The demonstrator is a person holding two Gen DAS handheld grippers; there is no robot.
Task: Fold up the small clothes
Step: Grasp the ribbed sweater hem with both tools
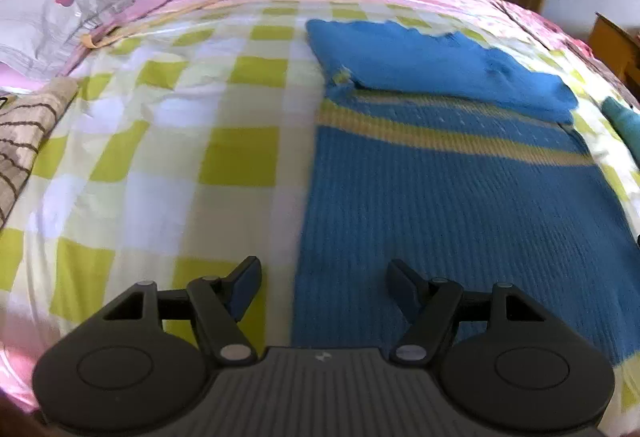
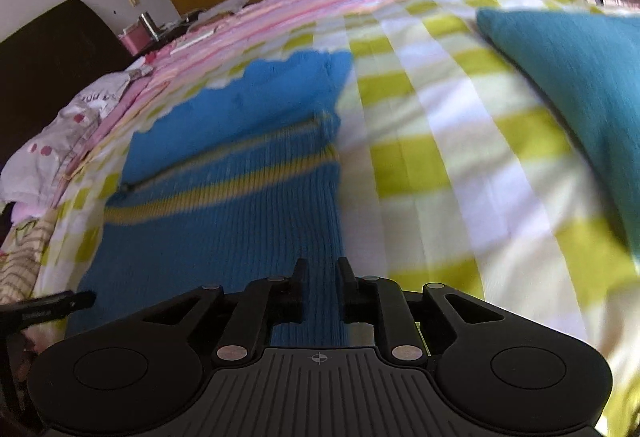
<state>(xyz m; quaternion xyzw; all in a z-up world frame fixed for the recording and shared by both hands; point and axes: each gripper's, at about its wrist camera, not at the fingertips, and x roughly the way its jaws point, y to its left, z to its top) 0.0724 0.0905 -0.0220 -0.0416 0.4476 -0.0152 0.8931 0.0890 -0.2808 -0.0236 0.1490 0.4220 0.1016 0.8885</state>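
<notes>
Blue knit sweater (image 1: 460, 189) lies flat on checked bed cover (image 1: 160, 157), sleeves already folded inward. Bottom-up fold not yet done. Left gripper (image 1: 322, 289) wide open, empty. Right gripper (image 2: 320, 279) narrowly parted, holding nothing.

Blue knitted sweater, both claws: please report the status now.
Left claw open, empty. Right claw slightly open, empty. Blue knitted sweater with yellow stripe flat on bed, top folded down. Nothing in the way.

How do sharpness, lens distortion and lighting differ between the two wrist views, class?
Left wrist view: the blue sweater and checked bedsheet are motion-smeared, the left tool stays crisp, and the fisheye bows the bed into a dome. Right wrist view: heavier streaking across the sheet, the right tool sharp, daylight washing out white squares.
</notes>
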